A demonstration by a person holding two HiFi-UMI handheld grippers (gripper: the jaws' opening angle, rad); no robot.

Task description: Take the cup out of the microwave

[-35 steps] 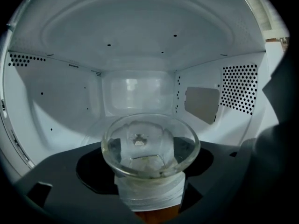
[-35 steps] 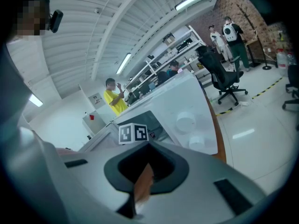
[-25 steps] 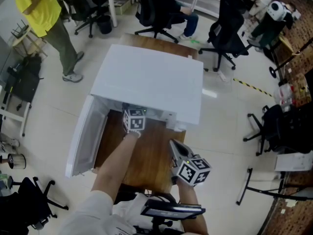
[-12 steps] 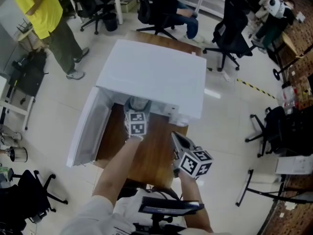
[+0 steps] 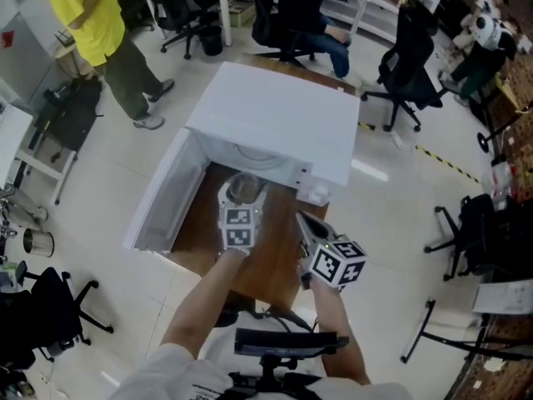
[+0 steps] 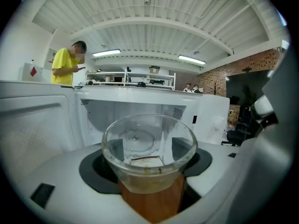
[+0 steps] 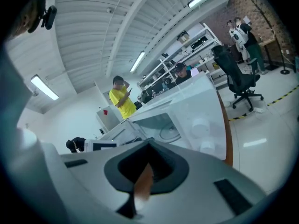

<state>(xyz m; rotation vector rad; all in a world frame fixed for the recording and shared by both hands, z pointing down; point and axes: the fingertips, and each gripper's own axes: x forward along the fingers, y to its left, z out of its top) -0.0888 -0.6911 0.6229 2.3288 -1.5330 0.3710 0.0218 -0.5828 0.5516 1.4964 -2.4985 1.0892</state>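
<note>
Steep overhead; gripper views toward microwave (image 5: 275, 127)

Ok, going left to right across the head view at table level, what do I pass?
Open microwave door → glass cup → right gripper → black chair on the floor.

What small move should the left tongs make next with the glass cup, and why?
Probably lower the cup onto the wooden table. The left tongs grip it in front of the open microwave, with bare wood showing beneath it.
</note>
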